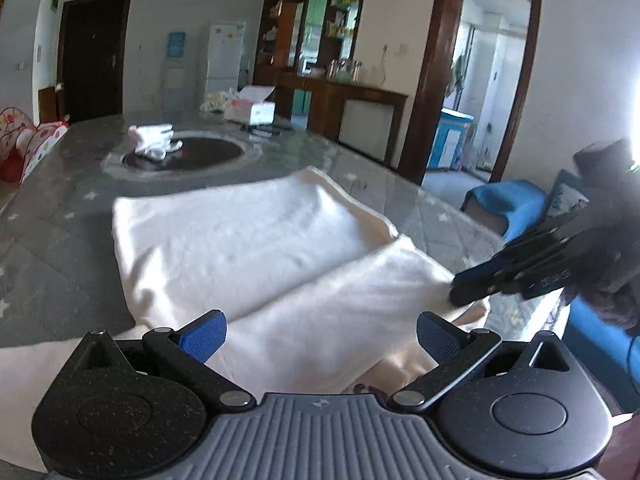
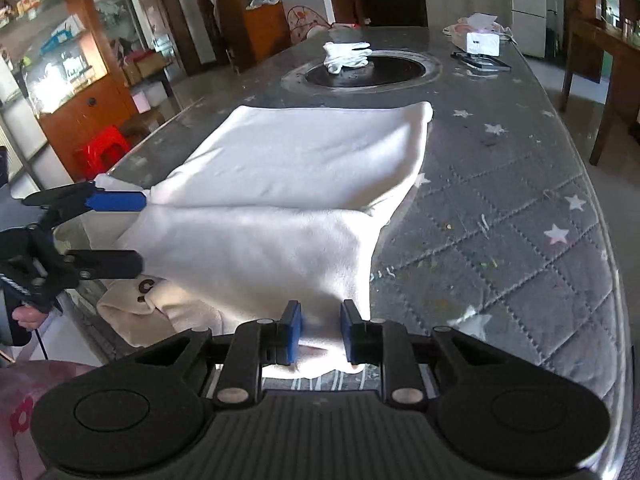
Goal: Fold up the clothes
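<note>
Lying on a grey quilted table [image 2: 500, 216], a cream garment [image 2: 280, 168] is part-folded, near edge lifted. Left gripper [image 2: 120, 230], jaws wide, sits w/ one pad touching the cloth's left corner, not pinching. Right gripper [image 2: 320, 334], jaws narrow, has the near hem between its pads; firm pinch can't be confirmed. Risk: w/ only one side held, the fold could skew or slip. No containers w/ contents seen; white gloves [image 2: 346, 56] lie farther back.
</note>
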Demonstrator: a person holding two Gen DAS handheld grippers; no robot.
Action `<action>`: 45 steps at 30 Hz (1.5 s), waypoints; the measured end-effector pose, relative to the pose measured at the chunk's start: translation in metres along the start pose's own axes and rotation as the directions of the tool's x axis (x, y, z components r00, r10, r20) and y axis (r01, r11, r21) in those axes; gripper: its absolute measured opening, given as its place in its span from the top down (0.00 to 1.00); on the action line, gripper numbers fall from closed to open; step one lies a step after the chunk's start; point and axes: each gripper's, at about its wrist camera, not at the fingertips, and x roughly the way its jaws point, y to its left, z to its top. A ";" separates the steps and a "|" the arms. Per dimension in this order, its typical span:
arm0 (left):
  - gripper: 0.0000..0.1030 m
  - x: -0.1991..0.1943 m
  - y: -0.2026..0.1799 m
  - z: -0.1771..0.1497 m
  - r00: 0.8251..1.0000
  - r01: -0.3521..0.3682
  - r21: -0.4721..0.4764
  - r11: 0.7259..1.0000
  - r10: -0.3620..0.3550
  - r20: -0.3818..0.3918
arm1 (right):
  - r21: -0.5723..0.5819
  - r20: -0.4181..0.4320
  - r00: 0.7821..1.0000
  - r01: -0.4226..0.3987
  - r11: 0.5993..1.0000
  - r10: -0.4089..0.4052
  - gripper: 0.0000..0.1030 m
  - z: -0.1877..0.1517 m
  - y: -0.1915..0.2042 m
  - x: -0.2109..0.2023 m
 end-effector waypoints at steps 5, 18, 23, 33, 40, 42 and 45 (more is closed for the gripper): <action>0.00 0.001 0.002 -0.003 1.000 0.009 -0.023 1.000 -0.009 -0.013 | -0.052 0.073 0.997 -0.014 0.999 0.017 0.80 0.024 0.003 -0.003; 0.08 0.003 0.011 -0.005 1.000 0.005 -0.048 0.999 -0.005 0.008 | -0.103 0.073 0.996 0.051 0.993 -0.044 0.82 0.034 0.001 0.037; 0.12 0.006 0.011 -0.011 1.000 -0.026 -0.006 1.000 0.026 0.003 | -0.190 0.065 0.998 0.026 0.982 -0.014 0.77 0.025 0.023 0.029; 0.12 -0.003 0.004 -0.023 0.994 -0.104 0.053 0.993 0.103 0.018 | -0.391 0.040 0.998 -0.033 0.920 0.052 0.66 0.008 0.072 0.025; 0.10 -0.031 0.029 -0.023 0.985 -0.156 -0.086 0.984 0.161 0.055 | -0.400 0.014 0.995 -0.089 0.912 0.103 0.66 0.026 0.083 0.034; 0.08 -0.041 0.039 -0.023 0.977 -0.194 -0.127 0.973 0.204 0.066 | -0.393 0.027 0.993 -0.099 0.914 0.119 0.66 0.037 0.085 0.040; 0.06 -0.055 0.060 -0.025 0.949 -0.288 -0.200 0.936 0.307 0.071 | -0.382 0.045 0.991 -0.103 0.918 0.130 0.66 0.049 0.091 0.054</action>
